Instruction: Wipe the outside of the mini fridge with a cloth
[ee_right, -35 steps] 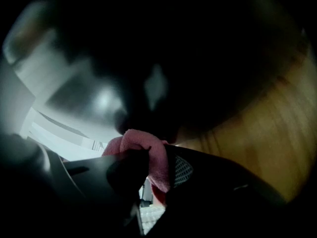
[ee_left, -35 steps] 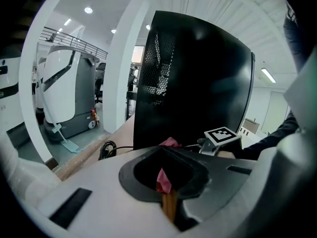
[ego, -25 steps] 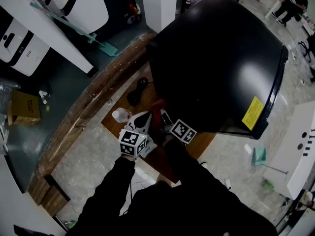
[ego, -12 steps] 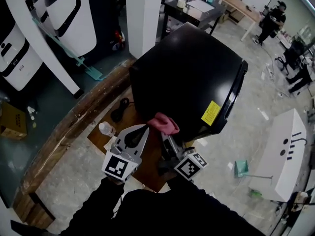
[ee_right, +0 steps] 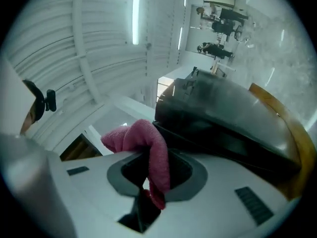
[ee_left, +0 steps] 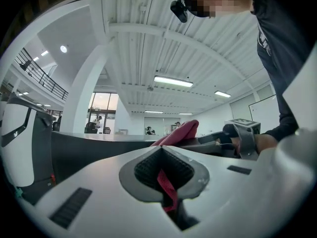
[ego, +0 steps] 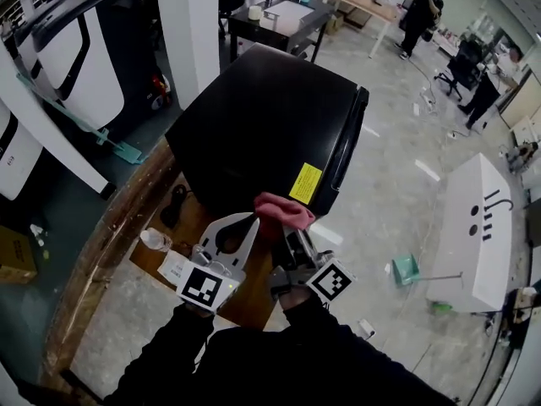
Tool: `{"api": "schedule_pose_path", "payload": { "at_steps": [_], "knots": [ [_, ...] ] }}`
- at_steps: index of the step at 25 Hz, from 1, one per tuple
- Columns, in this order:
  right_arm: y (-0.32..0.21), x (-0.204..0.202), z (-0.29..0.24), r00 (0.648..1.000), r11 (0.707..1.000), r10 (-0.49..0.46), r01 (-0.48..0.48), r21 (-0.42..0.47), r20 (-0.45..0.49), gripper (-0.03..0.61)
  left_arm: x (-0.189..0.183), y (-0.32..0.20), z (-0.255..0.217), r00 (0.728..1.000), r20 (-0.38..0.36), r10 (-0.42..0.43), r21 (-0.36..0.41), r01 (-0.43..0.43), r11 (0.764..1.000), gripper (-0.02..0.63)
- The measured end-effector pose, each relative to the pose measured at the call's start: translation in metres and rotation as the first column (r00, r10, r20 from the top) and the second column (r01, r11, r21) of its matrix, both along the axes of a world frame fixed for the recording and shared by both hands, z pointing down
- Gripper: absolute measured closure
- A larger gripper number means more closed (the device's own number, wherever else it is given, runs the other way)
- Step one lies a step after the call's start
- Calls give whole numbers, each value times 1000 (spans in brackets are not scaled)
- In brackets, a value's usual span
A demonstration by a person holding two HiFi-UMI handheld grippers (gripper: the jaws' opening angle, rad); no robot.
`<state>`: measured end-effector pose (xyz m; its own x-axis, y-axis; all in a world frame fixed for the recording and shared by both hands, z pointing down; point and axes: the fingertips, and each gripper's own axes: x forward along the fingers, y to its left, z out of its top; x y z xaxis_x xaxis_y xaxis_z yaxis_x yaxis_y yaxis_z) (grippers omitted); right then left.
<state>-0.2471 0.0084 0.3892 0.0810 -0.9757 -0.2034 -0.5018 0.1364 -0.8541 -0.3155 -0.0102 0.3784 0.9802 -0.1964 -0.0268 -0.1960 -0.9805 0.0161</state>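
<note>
The black mini fridge (ego: 254,117) stands in the middle of the head view, with a yellow label (ego: 305,183) on its near side. A pink cloth (ego: 283,211) is bunched against the fridge's near edge beside that label. My left gripper (ego: 248,225) is shut, its tip at the cloth, and a thin strip of the cloth (ee_left: 166,185) is pinched between its jaws. My right gripper (ego: 292,239) is shut on the cloth (ee_right: 143,140), which drapes over its jaws just in front of the fridge (ee_right: 223,118). The right gripper (ee_left: 218,139) also shows in the left gripper view.
The fridge stands on a wooden board (ego: 152,227) with a plastic bottle (ego: 155,241) and a black cable (ego: 173,205) on it. A white pillar (ego: 188,24) and black table (ego: 283,19) stand behind. A white machine (ego: 469,227) and teal dustpan (ego: 406,267) are at the right.
Both grippers have lifted the cloth from low beside the fridge up to its near edge by the yellow label. The head view has swung, so the fridge sits further left.
</note>
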Motion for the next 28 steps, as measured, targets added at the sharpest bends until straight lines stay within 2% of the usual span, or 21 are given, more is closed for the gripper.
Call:
{"api": "schedule_pose_path", "payload": {
  "at_steps": [5, 10, 18, 25, 28],
  "knots": [
    [2, 5, 12, 992, 1000, -9, 10, -4, 126, 506, 10, 4, 5, 1000, 23, 14, 0, -14, 1000, 607],
    [2, 13, 29, 980, 999, -16, 23, -33, 199, 506, 19, 2, 17, 998, 61, 15, -5, -15, 1000, 609],
    [1, 16, 99, 941, 989, 15, 34, -141, 337, 506, 24, -2, 66, 989, 146, 16, -48, -9, 999, 608],
    [0, 18, 152, 929, 977, 33, 47, -207, 369, 506, 31, -1, 124, 974, 223, 44, -90, -25, 996, 609],
    [2, 18, 185, 925, 960, 59, 51, -276, 376, 505, 33, -3, 151, 962, 268, 52, -113, -23, 993, 609]
  ]
}}
